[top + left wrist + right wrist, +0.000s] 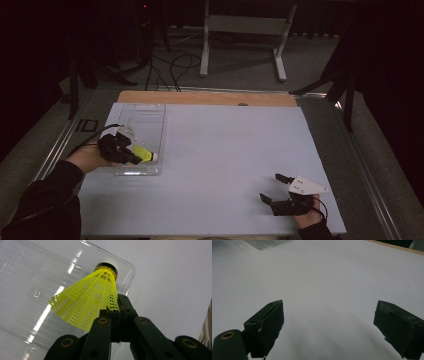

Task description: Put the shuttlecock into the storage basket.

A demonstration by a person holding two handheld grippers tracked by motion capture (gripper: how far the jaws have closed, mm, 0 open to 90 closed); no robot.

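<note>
At nine o'clock the left gripper (131, 151) pinches a yellow plastic mesh shuttlecock (87, 301) over the clear plastic tray (145, 117) — unreleased; right gripper (276, 189) spread, idle at five.

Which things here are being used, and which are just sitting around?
Being used: left gripper, shut on the yellow shuttlecock; clear plastic tray beneath it.

Sitting around: right gripper, open over the white table; metal stand and cables behind.
</note>
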